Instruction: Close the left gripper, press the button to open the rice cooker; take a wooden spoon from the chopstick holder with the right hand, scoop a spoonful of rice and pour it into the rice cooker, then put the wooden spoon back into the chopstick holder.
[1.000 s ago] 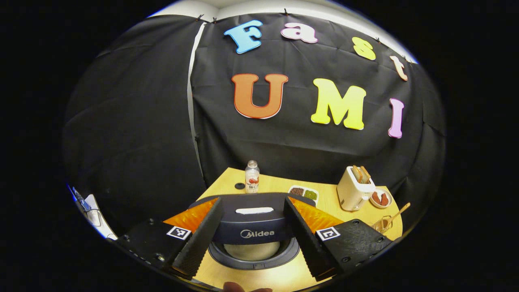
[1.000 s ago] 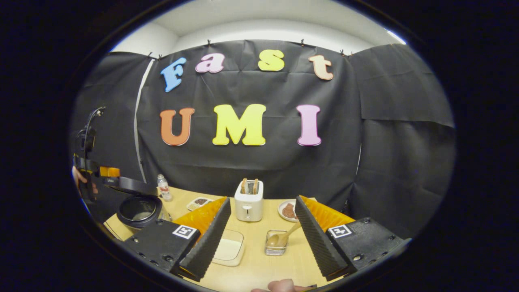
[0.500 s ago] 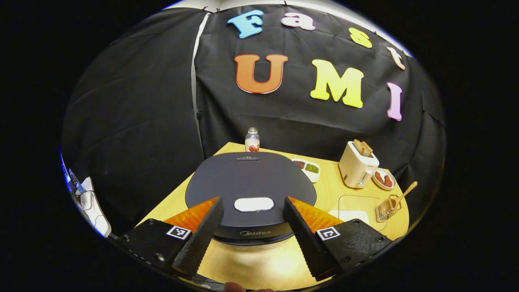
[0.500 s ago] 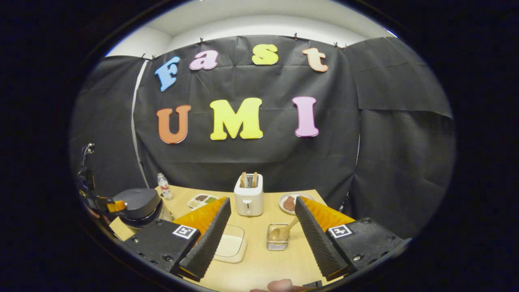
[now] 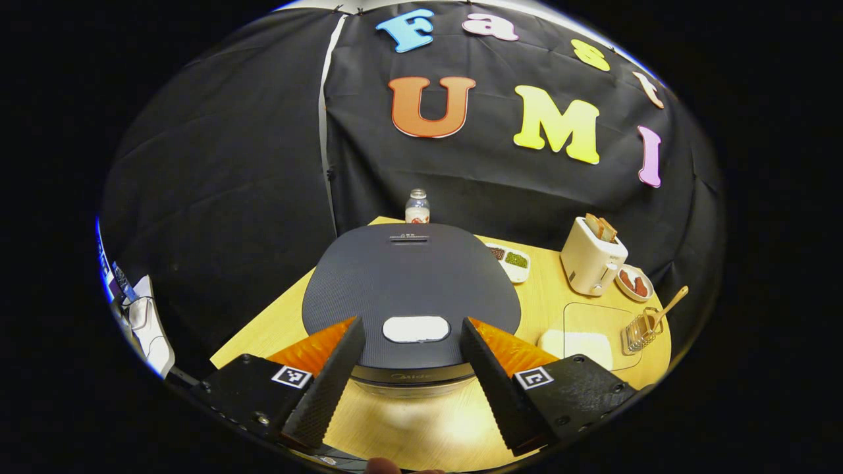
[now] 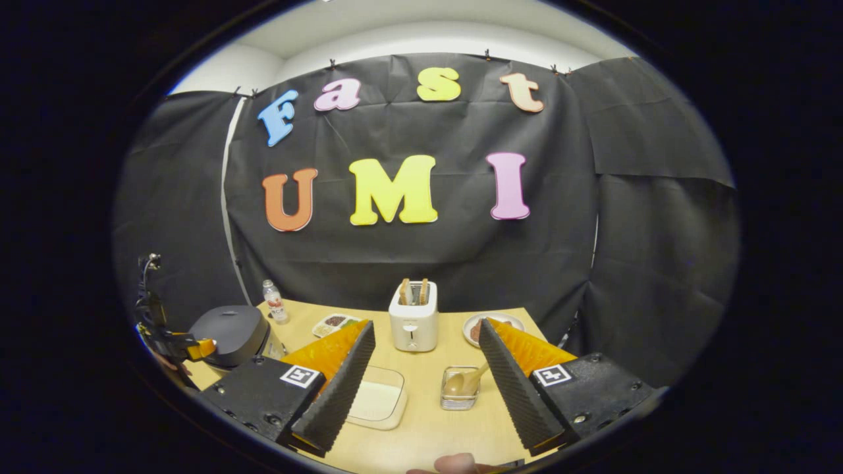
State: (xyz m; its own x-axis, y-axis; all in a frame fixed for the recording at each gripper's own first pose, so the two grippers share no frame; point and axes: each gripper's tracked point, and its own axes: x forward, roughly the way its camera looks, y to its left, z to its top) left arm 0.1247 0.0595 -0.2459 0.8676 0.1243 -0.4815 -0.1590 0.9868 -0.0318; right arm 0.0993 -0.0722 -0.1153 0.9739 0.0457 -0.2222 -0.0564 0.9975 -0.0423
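Observation:
The dark rice cooker [image 5: 408, 283] stands right in front of me with its lid down and its white button [image 5: 416, 328] facing up. My left gripper [image 5: 411, 322] is open, one finger on each side of the button, over the lid's front edge. Farther right lie a clear container of white rice [image 5: 583, 342] and the wire chopstick holder [image 5: 637, 331] with the wooden spoon [image 5: 672, 301] leaning in it. In the right gripper view, my right gripper [image 6: 426, 324] stands open and holds nothing, above the table before the holder [image 6: 459, 398] and spoon [image 6: 461, 380]. The rice container [image 6: 375, 403] is by its left finger.
A white toaster [image 6: 413, 316] with bread slices stands at the back, a plate of reddish food [image 6: 484, 326] to its right. A small bottle [image 5: 417, 207] and a divided dish [image 5: 510, 258] sit behind the cooker. The cooker [image 6: 230, 332] and left gripper [image 6: 191, 345] are at the table's left end.
The rice cooker's lid, standing up with the inner pot showing a second ago, has come down shut. My left gripper followed it down. The right gripper has barely shifted.

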